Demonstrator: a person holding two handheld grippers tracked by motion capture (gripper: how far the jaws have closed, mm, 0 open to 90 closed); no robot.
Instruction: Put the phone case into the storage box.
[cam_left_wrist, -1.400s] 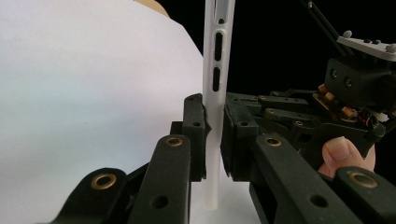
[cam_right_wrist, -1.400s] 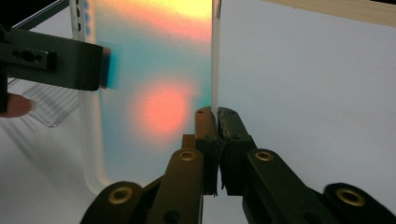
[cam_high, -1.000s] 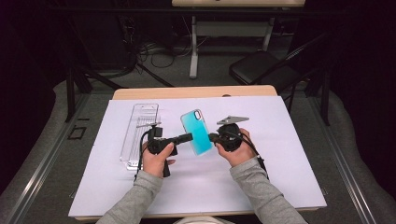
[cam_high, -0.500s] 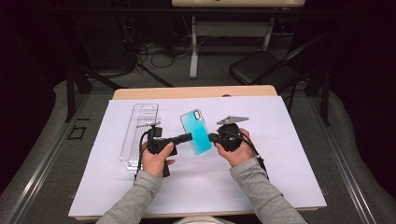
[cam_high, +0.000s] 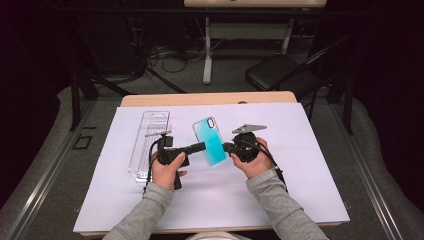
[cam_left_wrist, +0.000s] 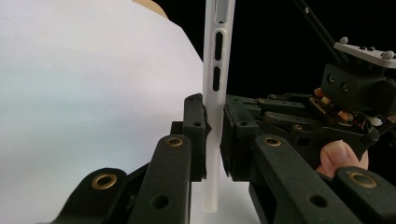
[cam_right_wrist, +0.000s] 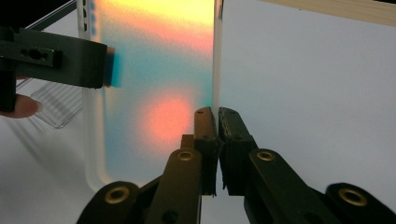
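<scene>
a person sits at a counter (cam_high: 310, 200) covered in white paper, with a hand-held gripper in each hand. between them, lifted clear of the paper near the middle of the counter, is a phone case (cam_high: 210, 140), teal on the face seen from above and frosted clear along its rim.

the left hand-held gripper (cam_high: 200, 147) is clamped on the case's left long edge; in the left gripper view its two pads press on either side of the thin wall, just below the button slots. the right hand-held gripper (cam_high: 228, 147) is closed on the opposite long edge, its jaws nearly meeting around the rim in the right gripper view.

the case's long axis runs from the near edge of the counter towards the far edge, leaning slightly left, with the camera cutout at the far end. it stands tilted up on its near end rather than flat.

the case looks light, thin and bendy, probably a little slick, so a firm hold on the stiffer rim suits it better than the flexible back panel.

a clear plastic package (cam_high: 149, 144) lies flat near the left edge.
</scene>
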